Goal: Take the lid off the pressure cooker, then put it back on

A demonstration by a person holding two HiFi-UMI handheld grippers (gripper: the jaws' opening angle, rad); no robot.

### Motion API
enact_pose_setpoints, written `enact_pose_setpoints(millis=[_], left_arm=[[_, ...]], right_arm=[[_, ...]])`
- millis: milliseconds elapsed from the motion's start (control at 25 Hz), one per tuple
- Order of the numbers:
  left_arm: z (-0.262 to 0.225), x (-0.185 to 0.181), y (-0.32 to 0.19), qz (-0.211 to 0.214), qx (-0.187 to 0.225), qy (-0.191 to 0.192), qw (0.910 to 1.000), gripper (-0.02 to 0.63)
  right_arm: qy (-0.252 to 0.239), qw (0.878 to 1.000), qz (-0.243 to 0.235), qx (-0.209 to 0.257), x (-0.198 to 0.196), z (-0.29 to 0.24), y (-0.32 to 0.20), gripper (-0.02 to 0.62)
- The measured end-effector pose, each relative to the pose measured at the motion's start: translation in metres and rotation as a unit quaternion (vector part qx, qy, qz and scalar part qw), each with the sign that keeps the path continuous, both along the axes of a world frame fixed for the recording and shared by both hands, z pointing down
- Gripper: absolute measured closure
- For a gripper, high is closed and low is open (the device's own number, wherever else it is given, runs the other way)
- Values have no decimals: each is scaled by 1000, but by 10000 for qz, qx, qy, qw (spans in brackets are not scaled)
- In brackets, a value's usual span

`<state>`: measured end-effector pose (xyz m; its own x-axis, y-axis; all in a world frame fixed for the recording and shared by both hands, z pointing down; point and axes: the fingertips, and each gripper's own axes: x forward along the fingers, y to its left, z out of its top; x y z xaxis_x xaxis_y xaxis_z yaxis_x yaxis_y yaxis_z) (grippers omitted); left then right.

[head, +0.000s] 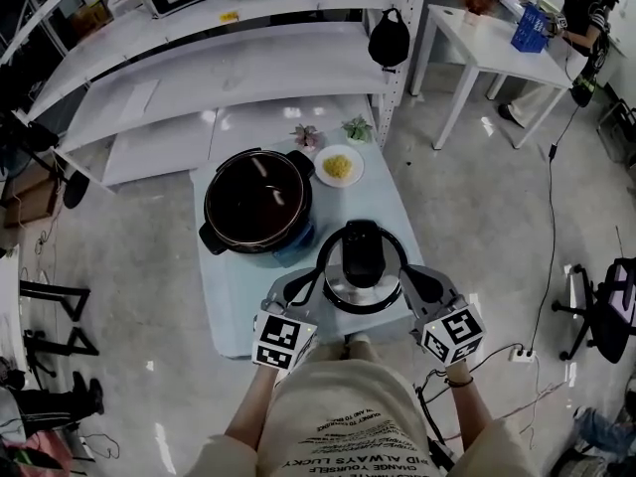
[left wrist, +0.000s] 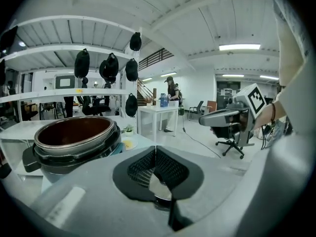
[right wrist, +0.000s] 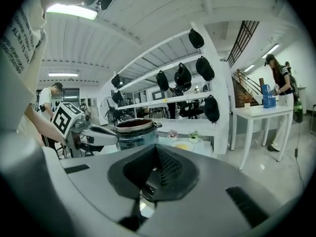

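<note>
The pressure cooker lid, shiny steel with a black handle block on top, hangs level over the front of the light blue table. My left gripper is shut on the lid's left rim and my right gripper on its right rim. In the left gripper view the jaws pinch a thin metal edge. The right gripper view shows the same grip on the rim. The open black pot stands behind and left of the lid, with its dark inside showing.
A white plate of yellow food and two small plants sit at the table's back. White shelving stands behind. A white table with a person beside it is far right, and an office chair stands on the right floor.
</note>
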<state>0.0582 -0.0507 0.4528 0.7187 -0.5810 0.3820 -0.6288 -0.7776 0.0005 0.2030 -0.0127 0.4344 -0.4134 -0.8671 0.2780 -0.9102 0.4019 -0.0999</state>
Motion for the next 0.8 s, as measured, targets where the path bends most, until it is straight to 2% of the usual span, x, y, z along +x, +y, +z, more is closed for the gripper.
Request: enact_pose_setpoints(millis=[200,400,480,520,560,680,800], left_arm=[[1,-3,0,178,52,27,9998,577],[11,0,7,432,-93,-168,9989,575],[13,5,8,535,-195,-124,9983,557],[15,9,9,589,-270,-81,9979,488],[16,12,10,639,-338,-59,9974,405],[20,19,12,761,-376,-208,9962,366],[25,26,10,870,-430,-335,9947,309]], right_arm=[[-217,9996,-150,96,-6,0,2,589],[-49,9993,-360,36,-9,4,3,587],[-27,9990,-452,-9,-7,7,2,581],[-40,9987,-506,-55,-7,9,2,547],[-66,9983,-571,-113,-6,11,1,486],[-167,9961,-830,-259,-6,18,-1,429],[-329,9928,-1085,-379,-4,27,-7,317]])
